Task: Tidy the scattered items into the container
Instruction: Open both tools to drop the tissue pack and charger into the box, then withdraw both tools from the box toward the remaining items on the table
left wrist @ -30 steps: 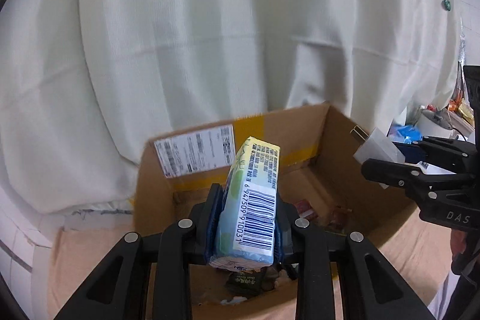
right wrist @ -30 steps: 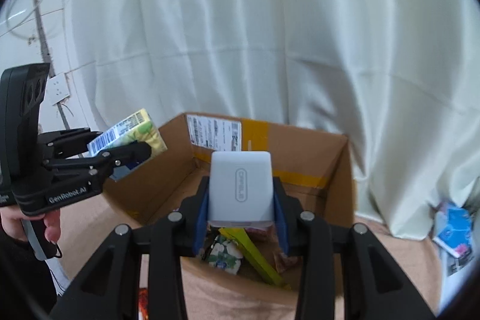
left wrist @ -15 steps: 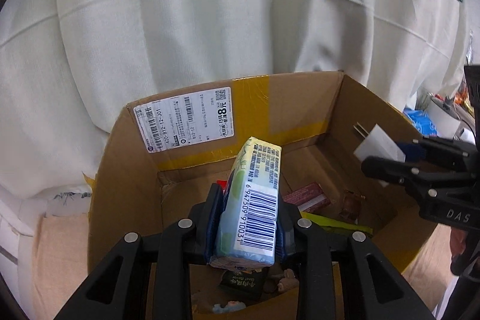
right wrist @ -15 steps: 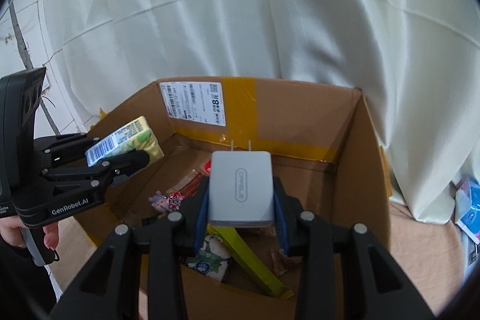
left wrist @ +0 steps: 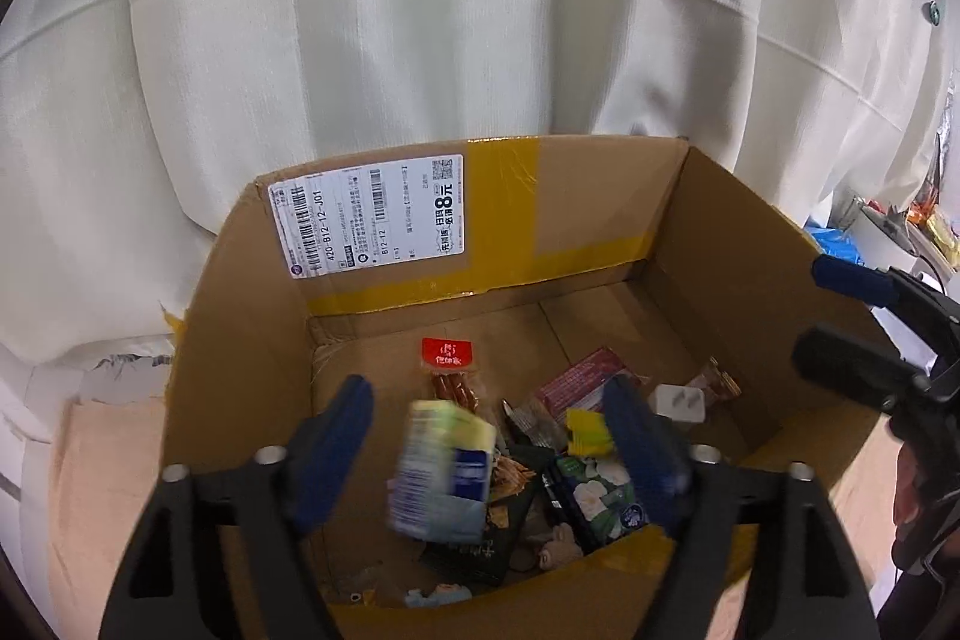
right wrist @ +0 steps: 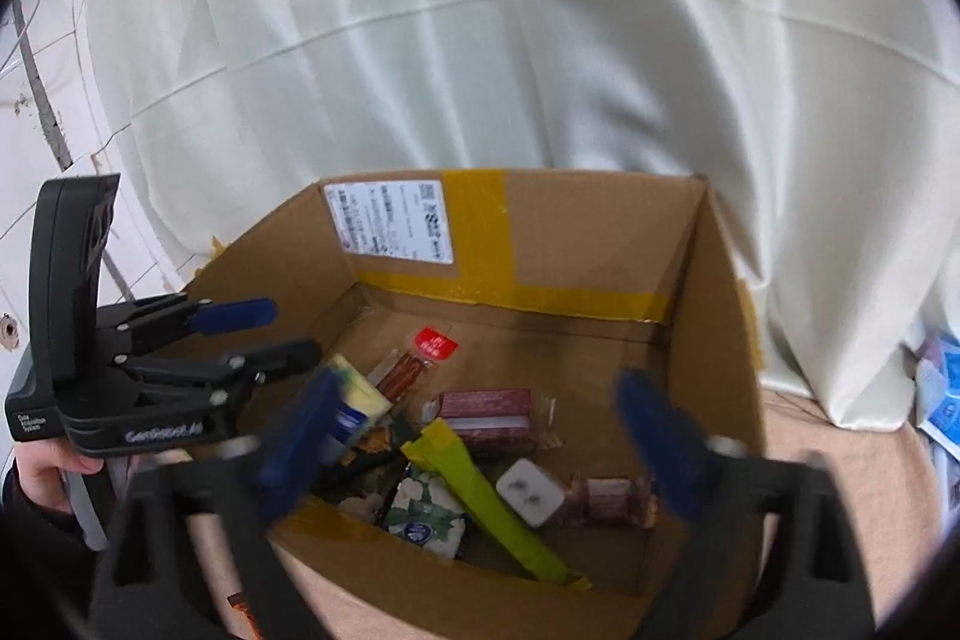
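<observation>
Over the open cardboard box (left wrist: pixel 570 196) my left gripper (left wrist: pixel 489 451) has its jaws opening. The yellow-and-blue barcoded packet (left wrist: pixel 441 466) drops between them, blurred and free of the pads. In the right wrist view that packet (right wrist: pixel 354 400) is down among the box's contents. My right gripper (right wrist: pixel 480 448) is also opening, with nothing between its blue pads. The white charger (right wrist: pixel 531 493) lies on the box (right wrist: pixel 570 232) floor, prongs up, and shows in the left wrist view too (left wrist: pixel 678 403). Each camera sees the other gripper at its side, the right one (left wrist: pixel 828 313) and the left one (right wrist: pixel 288 334).
The box holds several snacks: a red-topped sausage pack (left wrist: pixel 447 370), a maroon bar (right wrist: pixel 486 415), a green stick pack (right wrist: pixel 480 490) and a floral packet (right wrist: pixel 423 514). A white curtain (right wrist: pixel 480 70) hangs behind. Blue packets (right wrist: pixel 945 400) lie right of the box. A hand (right wrist: pixel 48 466) holds the left gripper.
Both grippers came down over the box and opened. The packet left the left jaws and falls; the charger left the right jaws and now lies inside the box.
</observation>
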Demonstrator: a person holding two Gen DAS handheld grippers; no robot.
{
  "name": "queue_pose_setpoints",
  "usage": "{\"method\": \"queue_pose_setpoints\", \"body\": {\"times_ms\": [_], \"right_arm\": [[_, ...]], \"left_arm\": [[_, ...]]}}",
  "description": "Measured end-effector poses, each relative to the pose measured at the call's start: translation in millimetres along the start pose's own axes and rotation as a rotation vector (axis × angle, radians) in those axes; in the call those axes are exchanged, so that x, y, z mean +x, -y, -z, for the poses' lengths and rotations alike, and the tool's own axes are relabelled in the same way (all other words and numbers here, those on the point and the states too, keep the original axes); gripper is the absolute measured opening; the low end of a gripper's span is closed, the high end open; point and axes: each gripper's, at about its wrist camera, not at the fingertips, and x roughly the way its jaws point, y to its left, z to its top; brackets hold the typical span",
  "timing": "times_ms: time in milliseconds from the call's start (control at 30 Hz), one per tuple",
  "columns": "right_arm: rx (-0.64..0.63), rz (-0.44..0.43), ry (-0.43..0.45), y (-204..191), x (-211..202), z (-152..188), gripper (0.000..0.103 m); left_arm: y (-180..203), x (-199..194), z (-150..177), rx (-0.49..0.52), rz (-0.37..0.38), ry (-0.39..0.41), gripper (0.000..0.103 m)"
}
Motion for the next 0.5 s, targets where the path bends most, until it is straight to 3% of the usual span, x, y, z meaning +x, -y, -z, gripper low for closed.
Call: {"method": "queue_pose_setpoints", "body": {"times_ms": [133, 233, 333, 500], "right_arm": [[0.038, -0.040, 0.088, 3, -25, 1, 0.103], [0.068, -0.038, 0.116, 5, -33, 0, 0.103], [0.082, -0.064, 0.135, 1, -45, 4, 0.103], [0.038, -0.059, 0.149, -16, -70, 10, 0.103]], "left_arm": [[7, -5, 3, 0.027, -0.031, -0.019, 0.087], [11, -17, 10, 0.035, -0.038, 0.022, 0.102], [12, -33, 16, 0.017, -0.008, 0.045, 0.103], [18, -59, 28, 0.030, -0.020, 0.059, 0.103]]}}
